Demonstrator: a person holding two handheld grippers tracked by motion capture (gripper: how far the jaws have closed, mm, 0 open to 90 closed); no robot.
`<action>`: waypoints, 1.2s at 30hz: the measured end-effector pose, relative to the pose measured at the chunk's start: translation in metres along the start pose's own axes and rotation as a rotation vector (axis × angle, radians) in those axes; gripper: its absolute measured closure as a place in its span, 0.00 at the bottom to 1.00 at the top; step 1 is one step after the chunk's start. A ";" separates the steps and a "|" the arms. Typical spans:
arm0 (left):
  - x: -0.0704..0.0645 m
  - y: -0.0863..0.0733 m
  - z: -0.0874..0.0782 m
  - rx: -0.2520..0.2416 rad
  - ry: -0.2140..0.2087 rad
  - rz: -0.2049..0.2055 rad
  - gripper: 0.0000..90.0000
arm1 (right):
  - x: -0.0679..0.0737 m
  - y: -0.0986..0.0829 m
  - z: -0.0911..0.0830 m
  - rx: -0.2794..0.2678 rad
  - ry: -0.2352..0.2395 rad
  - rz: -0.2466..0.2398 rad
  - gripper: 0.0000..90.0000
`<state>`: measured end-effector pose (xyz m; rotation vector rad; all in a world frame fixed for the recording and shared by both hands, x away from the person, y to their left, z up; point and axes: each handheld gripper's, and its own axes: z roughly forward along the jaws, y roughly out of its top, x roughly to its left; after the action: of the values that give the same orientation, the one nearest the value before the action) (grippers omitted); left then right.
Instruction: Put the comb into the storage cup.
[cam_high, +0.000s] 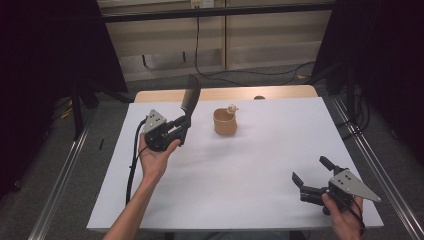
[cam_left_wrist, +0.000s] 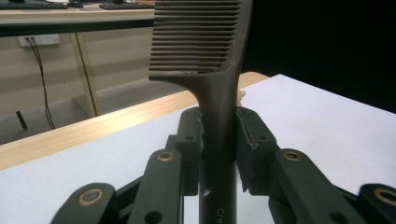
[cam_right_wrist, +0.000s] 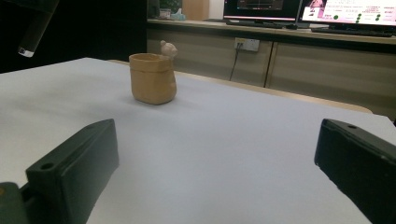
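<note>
A black comb stands upright in my left gripper, which is shut on its handle above the left half of the white table. In the left gripper view the comb rises between the jaws, teeth pointing left, and the left gripper clamps the handle. A tan pot with a small figure on its rim stands right of the comb, near the table's middle back. My right gripper is open near the front right corner. The right gripper view looks toward the pot between the right gripper jaws.
A wooden strip borders the table's far edge. Metal rails run along both sides on the floor. Cables lie on the floor behind the table, before a low cabinet.
</note>
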<state>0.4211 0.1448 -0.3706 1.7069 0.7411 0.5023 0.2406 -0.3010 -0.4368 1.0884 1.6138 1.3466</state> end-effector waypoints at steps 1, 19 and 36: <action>-0.001 0.001 0.002 -0.004 -0.007 0.012 0.81 | 0.000 0.000 0.000 0.000 0.000 0.001 0.00; -0.015 0.020 0.031 -0.037 -0.052 0.021 0.81 | 0.001 0.001 -0.002 -0.008 0.004 0.004 0.00; -0.020 0.024 0.053 -0.050 -0.067 0.010 0.81 | 0.001 0.000 -0.002 -0.007 0.006 0.003 0.00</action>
<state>0.4474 0.0903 -0.3601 1.6734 0.6673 0.4650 0.2387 -0.3008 -0.4361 1.0838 1.6110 1.3582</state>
